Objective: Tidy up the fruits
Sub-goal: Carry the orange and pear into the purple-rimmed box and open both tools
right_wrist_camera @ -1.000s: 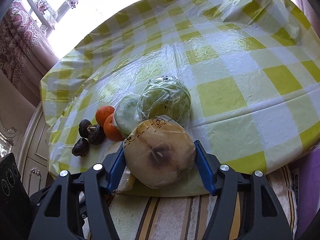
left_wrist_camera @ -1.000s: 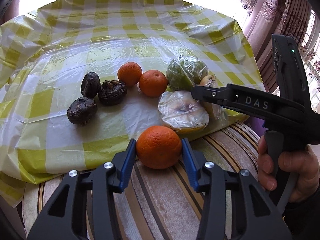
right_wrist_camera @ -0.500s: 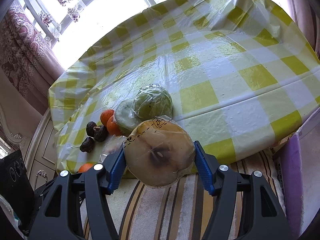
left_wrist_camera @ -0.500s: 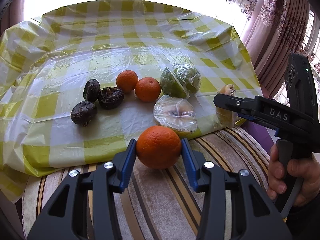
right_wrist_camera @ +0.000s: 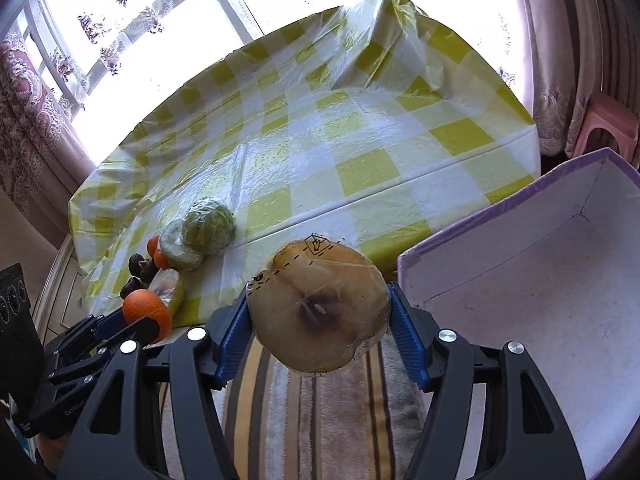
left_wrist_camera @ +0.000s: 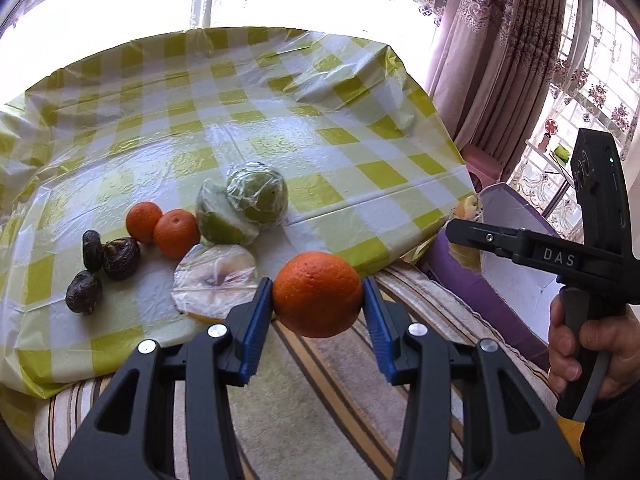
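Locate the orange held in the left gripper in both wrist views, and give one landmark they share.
Left wrist view: the orange sits just below centre, clamped in the left gripper.
Right wrist view: the same orange shows small at the lower left, at the tip of the left gripper.
Shared landmark: the green wrapped fruit on the yellow checked tablecloth.

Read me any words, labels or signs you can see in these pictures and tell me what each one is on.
"DAS": white letters on the side of the right gripper, in the left wrist view.
Small grey lettering on the left gripper body, in the right wrist view: too small to read.
Dashed line and a small printed symbol on the wrapped pear half: no words.
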Motion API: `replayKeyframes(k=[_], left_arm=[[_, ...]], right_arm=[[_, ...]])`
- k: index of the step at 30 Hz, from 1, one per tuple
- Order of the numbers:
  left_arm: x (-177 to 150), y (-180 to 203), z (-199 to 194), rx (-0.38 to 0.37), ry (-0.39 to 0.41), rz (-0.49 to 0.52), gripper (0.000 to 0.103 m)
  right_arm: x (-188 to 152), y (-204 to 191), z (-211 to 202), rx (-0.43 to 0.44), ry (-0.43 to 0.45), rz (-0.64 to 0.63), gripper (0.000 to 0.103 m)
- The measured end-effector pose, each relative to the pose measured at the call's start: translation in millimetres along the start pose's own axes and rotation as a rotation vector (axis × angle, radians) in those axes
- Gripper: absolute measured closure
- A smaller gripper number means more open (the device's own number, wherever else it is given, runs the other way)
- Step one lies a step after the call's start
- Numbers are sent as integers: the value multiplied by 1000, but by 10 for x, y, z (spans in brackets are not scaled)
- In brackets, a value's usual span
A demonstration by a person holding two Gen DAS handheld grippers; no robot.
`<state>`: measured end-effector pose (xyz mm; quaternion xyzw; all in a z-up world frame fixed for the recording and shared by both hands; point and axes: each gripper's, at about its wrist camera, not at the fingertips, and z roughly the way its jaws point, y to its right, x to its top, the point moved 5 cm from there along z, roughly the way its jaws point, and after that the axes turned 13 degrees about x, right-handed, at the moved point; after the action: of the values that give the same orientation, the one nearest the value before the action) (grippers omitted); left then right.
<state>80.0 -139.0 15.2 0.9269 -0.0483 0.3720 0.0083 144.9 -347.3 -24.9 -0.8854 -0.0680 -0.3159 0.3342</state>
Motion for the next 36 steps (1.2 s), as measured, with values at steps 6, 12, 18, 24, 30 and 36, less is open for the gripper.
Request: replayKeyframes(k=[6,12,18,24,30,36], left_arm=[[252,782,164,-101,25,148,58],[438,1533,444,-188,17,301,58],[398,2096,863,-182,-46,502,58],[235,2371,1234,-148,-128,663,58],[105,2500,1414,-27,-101,806,58],[6,2549,1564,24,-96,885,57]], right_arm=[[50,704,-268,-186,30,41,40],[-56,1261,-296,-313,-38,97,40],[-96,1479,-270,-404,-118,69,40],[-138,1713,-117,-437,-242,96,40],[-183,1808,100,-437,-343,96,40],[-271,1910,169,-436,-407,121,40]])
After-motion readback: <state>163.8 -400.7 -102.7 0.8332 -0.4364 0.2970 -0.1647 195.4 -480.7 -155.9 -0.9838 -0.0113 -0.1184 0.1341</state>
